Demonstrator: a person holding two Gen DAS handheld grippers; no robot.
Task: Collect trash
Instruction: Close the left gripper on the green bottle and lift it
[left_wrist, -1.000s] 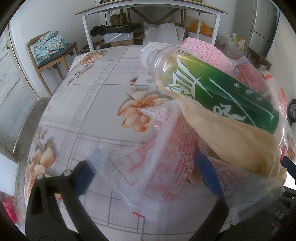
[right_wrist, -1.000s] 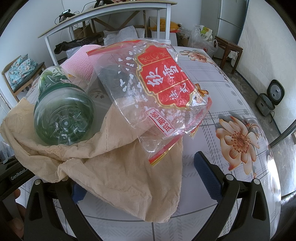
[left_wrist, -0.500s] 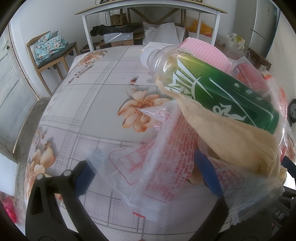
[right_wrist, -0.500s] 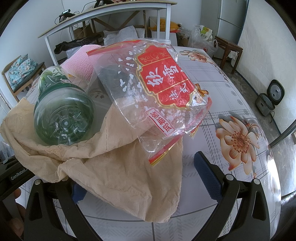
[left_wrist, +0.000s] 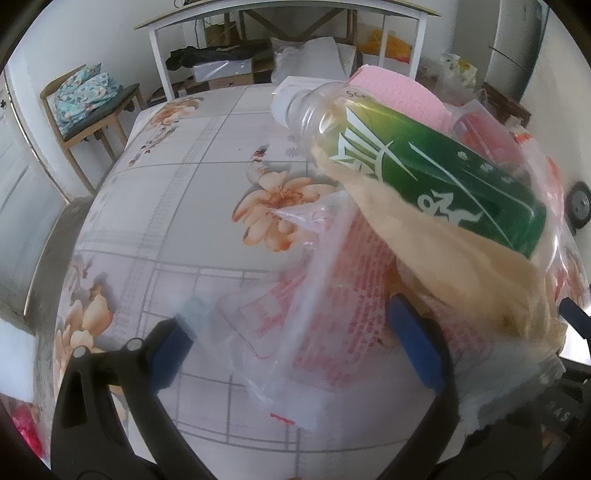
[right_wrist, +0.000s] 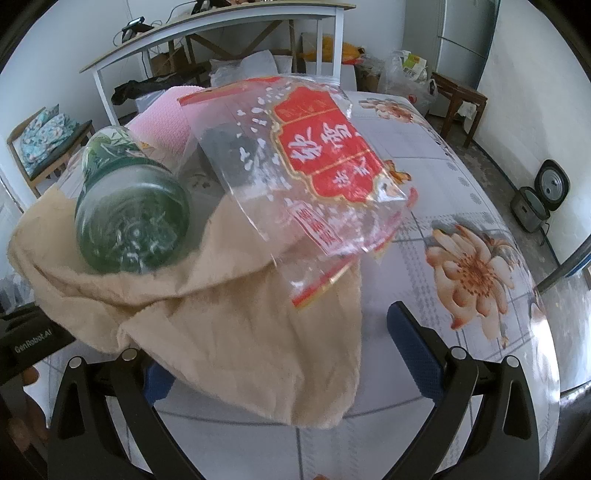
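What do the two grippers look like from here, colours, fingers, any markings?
Both match: the left gripper and the right gripper have black angular plastic arms with round silver bolts, ending in fingers faced with dark blue pads. In the right wrist view, the black body at the left edge reads "GenRobot.AI" in white. No cables or sleeves show.

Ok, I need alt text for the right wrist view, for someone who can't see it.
A green plastic bottle lies bottom-first toward the camera on a crumpled beige cloth, beside a clear plastic bag with a red label. The open right gripper frames the cloth's front edge over a floral tablecloth, with a pink knitted item behind.
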